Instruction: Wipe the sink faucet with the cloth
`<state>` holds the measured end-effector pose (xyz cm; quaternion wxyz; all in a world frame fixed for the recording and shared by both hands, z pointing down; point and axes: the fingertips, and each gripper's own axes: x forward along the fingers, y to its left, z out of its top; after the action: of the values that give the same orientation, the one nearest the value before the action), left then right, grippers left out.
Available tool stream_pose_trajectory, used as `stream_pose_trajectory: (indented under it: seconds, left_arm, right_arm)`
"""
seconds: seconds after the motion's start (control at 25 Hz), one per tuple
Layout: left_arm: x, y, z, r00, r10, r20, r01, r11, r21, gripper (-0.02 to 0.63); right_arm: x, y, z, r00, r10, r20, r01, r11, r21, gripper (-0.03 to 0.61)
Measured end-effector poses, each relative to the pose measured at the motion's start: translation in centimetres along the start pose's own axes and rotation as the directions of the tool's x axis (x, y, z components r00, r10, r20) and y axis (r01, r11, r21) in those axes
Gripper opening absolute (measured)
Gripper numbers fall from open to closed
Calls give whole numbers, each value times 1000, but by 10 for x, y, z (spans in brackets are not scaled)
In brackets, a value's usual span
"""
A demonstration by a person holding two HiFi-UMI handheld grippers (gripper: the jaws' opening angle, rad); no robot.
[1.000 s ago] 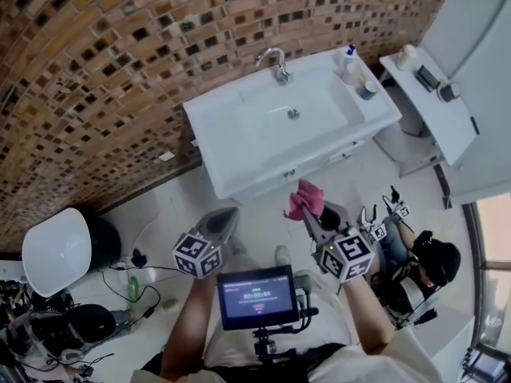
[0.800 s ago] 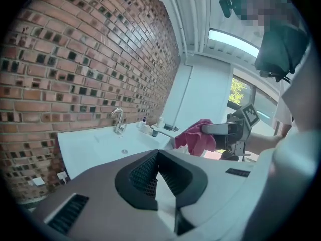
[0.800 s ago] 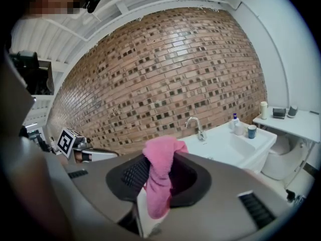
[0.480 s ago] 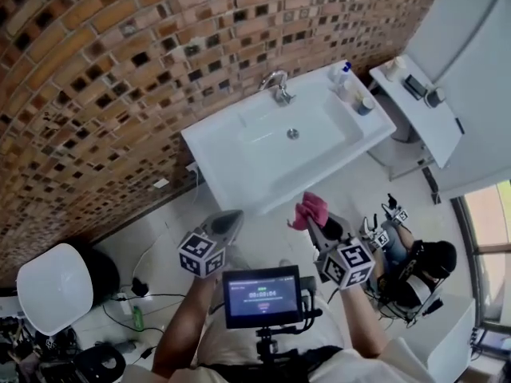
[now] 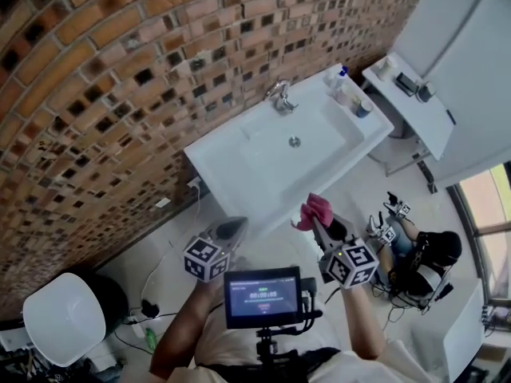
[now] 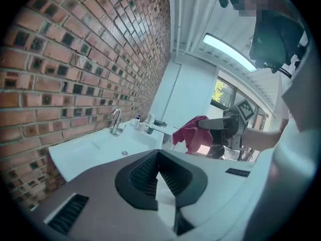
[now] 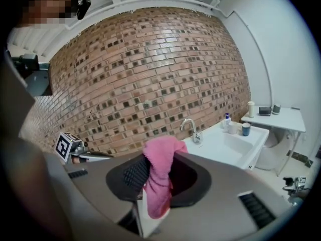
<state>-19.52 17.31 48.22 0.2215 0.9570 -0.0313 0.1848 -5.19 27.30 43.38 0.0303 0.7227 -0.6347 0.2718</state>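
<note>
A chrome faucet [image 5: 279, 96] stands at the back rim of a white sink [image 5: 231, 166] against the brick wall. My right gripper [image 5: 317, 220] is shut on a pink cloth [image 5: 313, 211], held just off the sink's front edge. In the right gripper view the cloth [image 7: 159, 172] hangs between the jaws, with the faucet [image 7: 190, 128] well beyond it. My left gripper [image 5: 232, 228] is shut on nothing, to the left at about the same distance from the sink. The left gripper view shows the faucet [image 6: 116, 120] far ahead and the cloth [image 6: 192, 133] to the right.
Bottles [image 5: 342, 86] and a blue cup [image 5: 364, 108] sit on the sink's right corner. A white side table [image 5: 411, 114] stands to its right. A person [image 5: 423, 262] sits low at the right. A white round bin [image 5: 64, 317] is at the lower left.
Both grippers have moved closer to the sink's front edge. The pink cloth stays held in the right gripper. The view has tilted up the wall.
</note>
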Motion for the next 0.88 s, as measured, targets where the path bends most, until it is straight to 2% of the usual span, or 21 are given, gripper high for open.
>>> stream_pose_trajectory:
  seconds: [0.24,0.52,0.88]
  left_arm:
    - [-6,20,4,999,-43,1,43,999,19,-8]
    - [1,33,11,998,-63,17,63,998,-7,-8]
    - [23,49,16,1000,-11,-23,11,1000,-28,-8]
  right_arm:
    - [9,12,0,998,-56,9,56,998,7,115]
    - [19,14,14,997,-75,-1,75,997,-28,115]
    - [55,-23,35,999,-38,-2,38,999,-23,115]
